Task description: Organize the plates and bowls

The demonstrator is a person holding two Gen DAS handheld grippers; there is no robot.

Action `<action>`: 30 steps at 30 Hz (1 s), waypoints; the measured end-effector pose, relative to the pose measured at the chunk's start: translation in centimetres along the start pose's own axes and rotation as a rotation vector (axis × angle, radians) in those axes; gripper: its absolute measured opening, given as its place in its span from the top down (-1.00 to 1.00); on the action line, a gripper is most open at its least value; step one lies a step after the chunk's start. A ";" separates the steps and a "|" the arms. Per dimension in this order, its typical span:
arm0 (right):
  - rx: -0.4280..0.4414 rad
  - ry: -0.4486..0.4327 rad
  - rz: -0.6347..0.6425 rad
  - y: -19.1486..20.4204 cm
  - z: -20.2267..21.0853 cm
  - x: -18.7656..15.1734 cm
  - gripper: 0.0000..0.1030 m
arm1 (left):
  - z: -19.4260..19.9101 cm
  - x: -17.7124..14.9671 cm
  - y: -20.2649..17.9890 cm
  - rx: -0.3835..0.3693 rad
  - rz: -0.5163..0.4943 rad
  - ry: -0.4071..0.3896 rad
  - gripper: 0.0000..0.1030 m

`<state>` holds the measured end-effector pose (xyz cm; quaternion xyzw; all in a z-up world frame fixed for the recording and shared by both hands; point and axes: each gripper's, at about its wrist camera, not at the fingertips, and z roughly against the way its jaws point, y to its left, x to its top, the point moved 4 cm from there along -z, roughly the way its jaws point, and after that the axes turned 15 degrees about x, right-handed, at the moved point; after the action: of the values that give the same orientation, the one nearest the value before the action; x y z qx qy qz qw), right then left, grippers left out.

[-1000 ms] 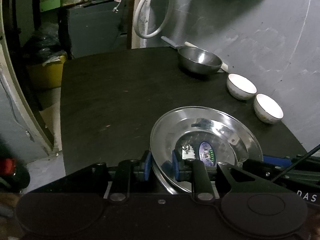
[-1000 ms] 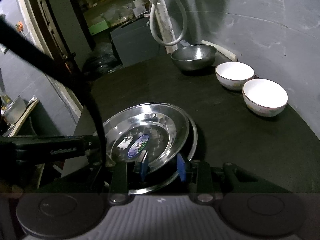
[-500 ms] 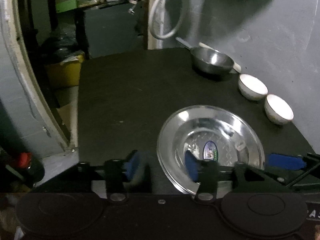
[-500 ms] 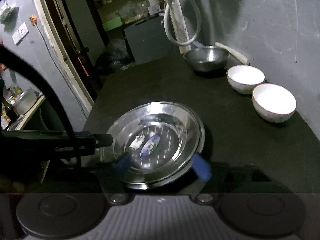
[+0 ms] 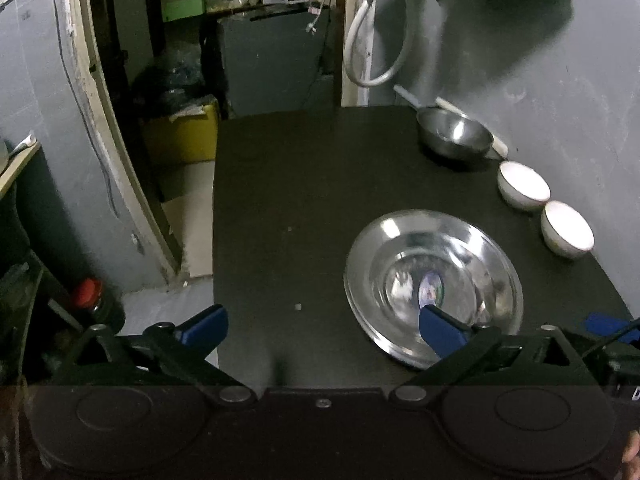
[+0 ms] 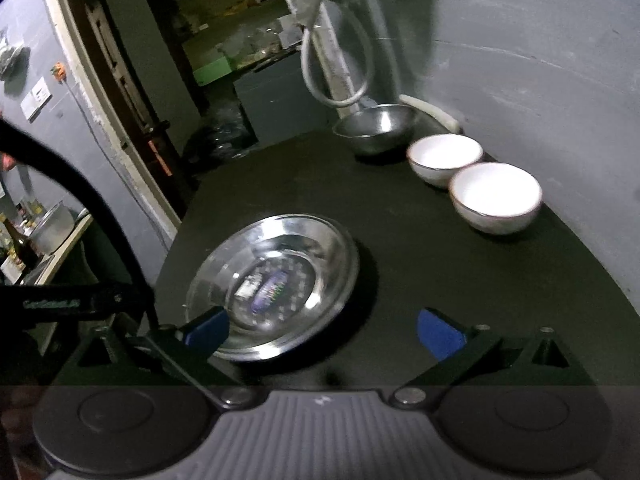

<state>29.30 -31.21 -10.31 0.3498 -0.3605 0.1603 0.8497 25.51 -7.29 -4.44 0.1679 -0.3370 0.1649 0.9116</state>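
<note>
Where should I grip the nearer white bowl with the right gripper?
Grip the nearer white bowl by its rim, one finger inside and one outside, coming from above on its table-centre side. It stands upright and open, with the wall close behind and the second white bowl beside it.

Legible text: none.

1. Sticker (image 5: pixel 431 289), oval, blue and purple with white marks, at the centre of the steel plate (image 5: pixel 434 280) on the near right part of the black table (image 5: pixel 288 200). Printing present but smeared; no word or number can be made out in either wrist view.

2. Pale lettering (image 6: pixel 50 303) on a black bar at the near left edge of the right wrist view. A short line of characters, too blurred to read.

3. Fragment of white lettering (image 5: pixel 636 394) on black gear at the far right edge of the left wrist view, cut off by the frame; unreadable.
</note>
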 end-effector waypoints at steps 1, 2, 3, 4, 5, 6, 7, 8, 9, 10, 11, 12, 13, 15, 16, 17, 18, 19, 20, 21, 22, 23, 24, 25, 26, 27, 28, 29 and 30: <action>-0.005 0.000 -0.010 -0.4 0.4 -0.2 -0.99 | 0.3 -0.2 -0.1 0.004 -0.008 0.007 -0.98; -0.010 -0.001 -0.019 -0.6 0.7 -0.3 -0.99 | 0.5 -0.3 -0.1 0.010 -0.015 0.011 -0.98; -0.015 -0.004 -0.028 -0.8 1.1 -0.4 -0.99 | 0.9 -0.3 -0.2 0.018 -0.022 0.012 -0.98; -0.018 -0.010 -0.040 -1.1 1.4 -0.5 -0.99 | 1.2 -0.3 -0.2 0.025 -0.027 0.011 -0.98; -0.018 -0.014 -0.048 -1.2 1.8 -0.6 -0.99 | 1.6 -0.3 -0.1 0.032 -0.030 0.009 -0.98; -0.018 -0.018 -0.055 -1.3 2.1 -0.7 -0.99 | 1.9 -0.3 -0.1 0.037 -0.033 0.010 -0.98; -0.021 -0.021 -0.057 -1.5 2.5 -0.7 -0.99 | 2.1 -0.3 -0.1 0.042 -0.037 0.013 -0.98; -0.027 -0.025 -0.056 -1.6 2.8 -0.8 -0.99 | 2.3 -0.3 -0.1 0.048 -0.041 0.015 -0.98; -0.034 -0.029 -0.054 -1.7 3.2 -0.9 -0.99 | 2.6 -0.2 0.0 0.055 -0.043 0.017 -0.98; -0.038 -0.033 -0.052 -1.8 3.7 -1.0 -0.99 | 2.7 -0.1 0.1 0.062 -0.041 0.018 -0.98; -0.040 -0.035 -0.050 -1.9 4.2 -1.1 -0.99 | 3.0 -0.1 0.2 0.067 -0.039 0.017 -0.98; -0.039 -0.039 -0.048 -2.0 4.7 -1.2 -0.99 | 3.1 -0.1 0.2 0.067 -0.037 0.015 -0.98; -0.041 -0.046 -0.046 -2.1 5.3 -1.4 -0.99 | 3.2 -0.1 0.2 0.066 -0.038 0.011 -0.98; -0.050 -0.061 -0.049 -2.4 6.4 -1.9 -0.99 | 3.3 -0.2 0.0 0.063 -0.054 0.003 -0.98; -0.048 -0.070 -0.057 -2.6 6.9 -2.2 -0.99 | 3.5 -0.4 0.0 0.058 -0.067 -0.002 -0.98; -0.048 -0.078 -0.071 -2.8 7.3 -2.5 -0.99 | 3.7 -0.5 0.1 0.053 -0.077 -0.005 -0.98; -0.051 -0.092 -0.090 -3.0 7.8 -2.8 -0.99 | 3.7 -0.6 0.3 0.048 -0.086 -0.009 -0.98; -0.057 -0.104 -0.104 -3.2 8.2 -3.0 -0.99 | 3.9 -0.9 0.6 0.044 -0.094 -0.015 -0.98; -0.067 -0.112 -0.112 -3.2 8.6 -3.1 -0.99 | 4.0 -1.0 0.9 0.042 -0.097 -0.020 -0.98; -0.082 -0.117 -0.110 -3.1 8.8 -3.2 -0.99 | 4.1 -1.3 1.4 0.041 -0.094 -0.022 -0.98; -0.102 -0.121 -0.104 -2.9 9.1 -3.3 -0.99 | 4.1 -1.5 2.0 0.038 -0.088 -0.021 -0.98; -0.119 -0.125 -0.098 -2.6 9.3 -3.3 -0.99 | 4.2 -1.8 2.7 0.032 -0.077 -0.020 -0.98; -0.135 -0.130 -0.091 -2.2 9.6 -3.3 -0.99 | 4.2 -2.1 3.4 0.027 -0.067 -0.020 -0.98; -0.148 -0.137 -0.083 -1.7 9.8 -3.3 -0.99 | 4.3 -2.4 4.2 0.023 -0.055 -0.021 -0.98; -0.162 -0.142 -0.072 -1.0 10.2 -3.4 -0.99 | 4.4 -2.7 5.1 0.018 -0.045 -0.021 -0.98; -0.175 -0.143 -0.062 -0.4 10.5 -3.4 -0.99 | 4.5 -2.9 6.2 0.016 -0.037 -0.018 -0.98; -0.187 -0.145 -0.052 0.4 10.8 -3.4 -0.99 | 4.6 -3.2 7.2 0.016 -0.029 -0.015 -0.98; -0.191 -0.149 -0.038 1.3 11.3 -3.4 -0.99 | 4.8 -3.4 8.2 0.011 -0.018 -0.019 -0.98; -0.193 -0.153 -0.022 2.1 11.7 -3.4 -0.99 | 5.1 -3.6 9.2 -0.001 -0.005 -0.030 -0.98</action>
<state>20.02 -38.14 -5.95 0.2815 -0.4343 0.0884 0.8511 16.27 -1.95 -1.38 0.1707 -0.3502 0.1598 0.9070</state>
